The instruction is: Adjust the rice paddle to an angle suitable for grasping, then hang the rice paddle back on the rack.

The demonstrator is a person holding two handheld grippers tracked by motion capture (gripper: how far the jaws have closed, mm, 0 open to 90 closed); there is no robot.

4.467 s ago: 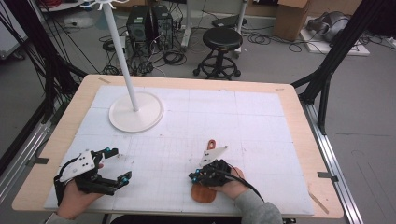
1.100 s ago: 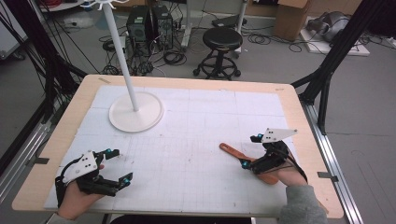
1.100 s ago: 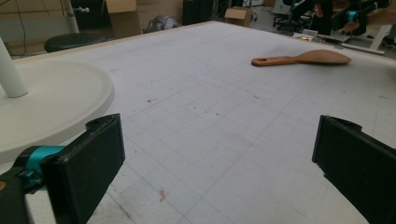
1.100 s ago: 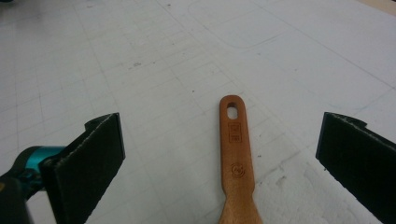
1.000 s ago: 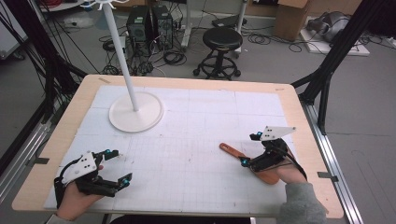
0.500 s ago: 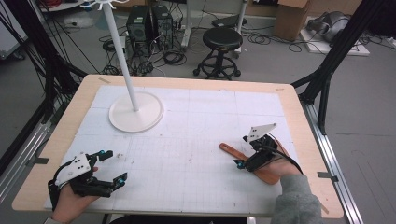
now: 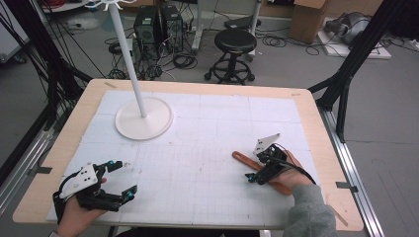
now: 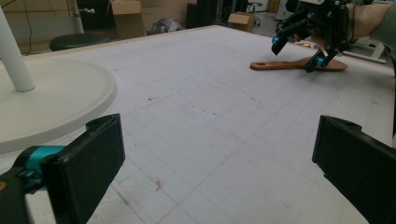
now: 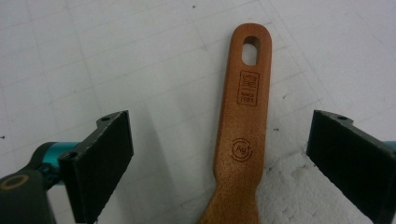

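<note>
A brown wooden spatula (image 7: 241,158) lies flat on the white gridded mat at the right, its holed handle pointing left and away. My right gripper (image 7: 255,166) hovers just over its middle, open. In the right gripper view the handle (image 9: 243,112) runs up between the two wide-spread jaws of the right gripper (image 9: 219,140), touching neither. My left gripper (image 7: 123,177) rests at the front left, open and holding nothing. In the left gripper view the left gripper (image 8: 219,158) faces the spatula (image 8: 299,64) and the right gripper (image 8: 299,46) far across the mat.
A white stand with a round base (image 7: 143,118) and a tall pole (image 7: 127,59) sits at the back left of the mat. The wooden table rim (image 7: 326,148) frames the mat. A black stool (image 7: 236,42) and cables stand on the floor beyond.
The spatula went from the front middle to the right side with my right gripper. Over the last second that gripper shifted slightly left over it. The left gripper barely moved.
</note>
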